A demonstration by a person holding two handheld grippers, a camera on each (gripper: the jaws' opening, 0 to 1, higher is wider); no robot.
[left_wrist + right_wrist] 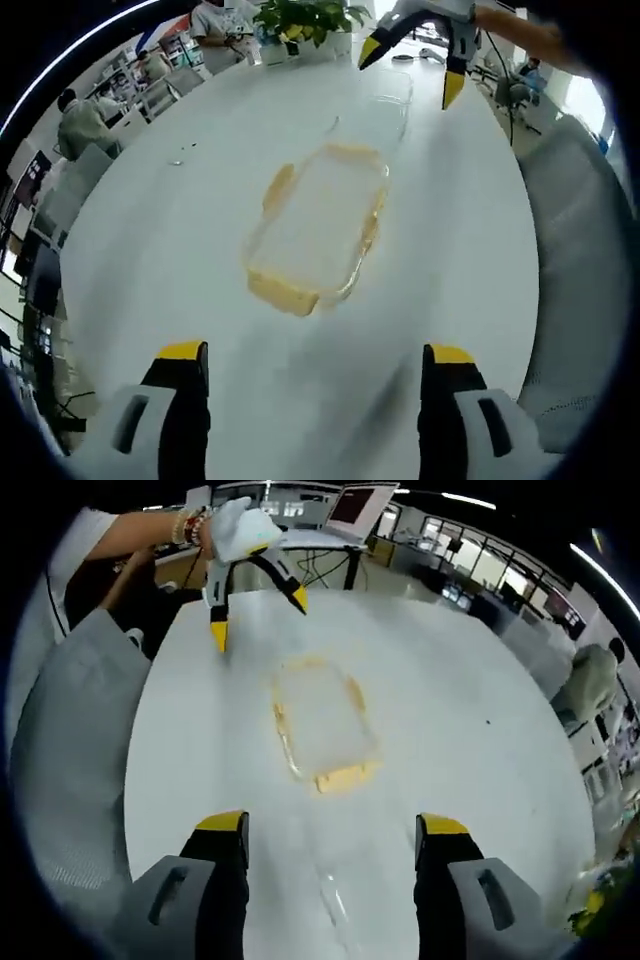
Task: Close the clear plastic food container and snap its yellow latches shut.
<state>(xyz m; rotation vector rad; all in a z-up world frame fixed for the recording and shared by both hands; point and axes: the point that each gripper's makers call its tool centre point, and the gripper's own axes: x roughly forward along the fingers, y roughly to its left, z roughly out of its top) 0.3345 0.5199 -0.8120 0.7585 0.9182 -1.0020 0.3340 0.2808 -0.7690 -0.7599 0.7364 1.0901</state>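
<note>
While both tools (315, 365) (330, 835) hover with jaws apart, the container (318, 225) lies mid-table (150, 230), well inside its edges.

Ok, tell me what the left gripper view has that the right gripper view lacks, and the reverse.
Left gripper view alone: a potted plant at the table's far end and seated people beside it. Right gripper view alone: an open laptop past the table's far edge. Both share the white table, the clear container with its yellow latches, and both open grippers, left gripper and right gripper.
</note>
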